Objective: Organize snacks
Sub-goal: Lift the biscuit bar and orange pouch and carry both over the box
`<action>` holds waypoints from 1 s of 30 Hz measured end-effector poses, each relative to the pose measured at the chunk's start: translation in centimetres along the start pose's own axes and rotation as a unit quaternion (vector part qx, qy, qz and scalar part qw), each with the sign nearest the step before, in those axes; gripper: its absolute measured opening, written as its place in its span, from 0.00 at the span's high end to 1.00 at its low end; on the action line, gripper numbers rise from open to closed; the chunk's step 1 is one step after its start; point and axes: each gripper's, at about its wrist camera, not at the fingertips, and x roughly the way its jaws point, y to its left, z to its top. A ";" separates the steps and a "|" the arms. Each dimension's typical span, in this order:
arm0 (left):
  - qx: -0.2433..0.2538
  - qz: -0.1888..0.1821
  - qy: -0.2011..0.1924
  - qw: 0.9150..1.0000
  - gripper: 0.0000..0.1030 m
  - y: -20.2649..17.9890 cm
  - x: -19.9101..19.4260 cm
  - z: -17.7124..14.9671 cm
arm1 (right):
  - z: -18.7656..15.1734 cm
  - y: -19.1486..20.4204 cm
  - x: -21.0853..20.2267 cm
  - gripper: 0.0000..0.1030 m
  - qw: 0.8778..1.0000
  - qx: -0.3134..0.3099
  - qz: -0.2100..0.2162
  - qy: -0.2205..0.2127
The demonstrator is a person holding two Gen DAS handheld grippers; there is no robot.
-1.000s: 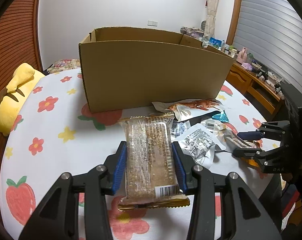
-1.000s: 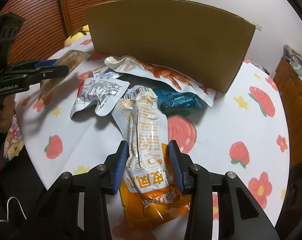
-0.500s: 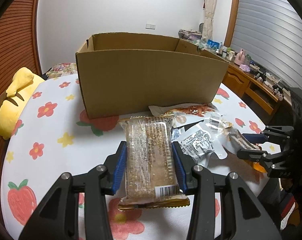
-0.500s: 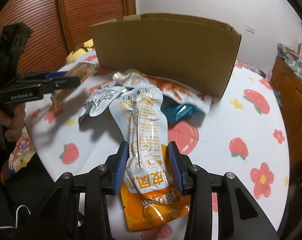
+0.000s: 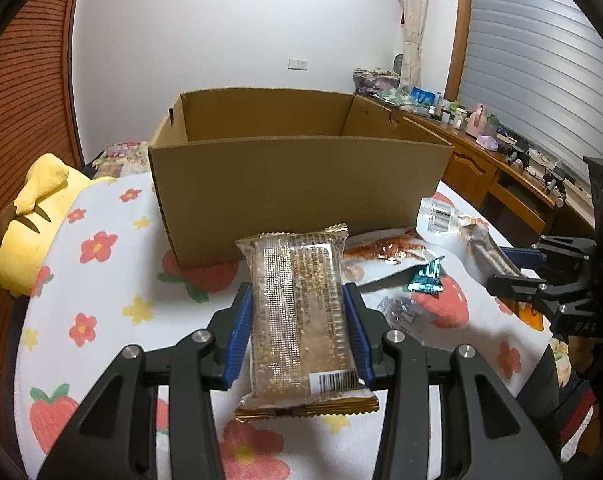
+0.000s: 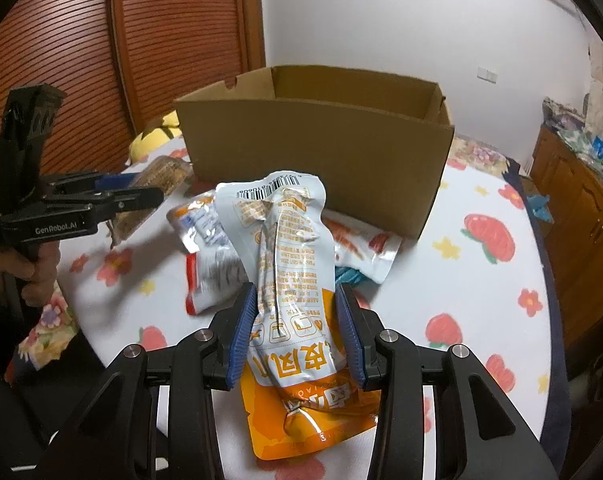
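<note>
Left wrist view: the left gripper [image 5: 299, 320] is closed on a clear-wrapped grain bar [image 5: 301, 312], its blue pads pressing both long edges, the bar held above the flowered tablecloth [image 5: 101, 288]. The open cardboard box [image 5: 293, 176] stands just ahead, and nothing can be seen inside it from here. To do this step well, carry the bar over the near wall before letting go, so the wrapper tail does not catch the rim. The right gripper [image 5: 501, 268] shows at the right edge with its own packet.

Right wrist view: the right gripper [image 6: 297, 320] is clamped on a white and orange pouch [image 6: 293, 280], which hangs limp at both ends. Lift it clear of the 2 or so loose packets [image 6: 209, 240] lying under it, then approach the box [image 6: 321, 160] beside the left hand's load, not across it
</note>
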 end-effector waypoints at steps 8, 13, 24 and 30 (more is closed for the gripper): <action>0.015 0.004 -0.024 1.000 0.58 0.1 -0.9 2.7 | 2.3 -0.3 -1.1 0.61 0.999 -0.011 -0.021 -0.026; 0.029 0.006 -0.042 0.999 0.58 0.1 -1.0 4.9 | 4.5 -0.5 -1.6 0.61 0.998 -0.020 -0.031 -0.046; 0.057 0.016 -0.065 0.996 0.58 0.3 -0.2 9.8 | 8.8 -1.3 -1.4 0.60 0.996 -0.034 -0.041 -0.074; 0.059 0.015 -0.061 0.996 0.58 0.6 1.5 11.5 | 10.7 -2.1 -0.6 0.60 0.995 -0.036 -0.041 -0.079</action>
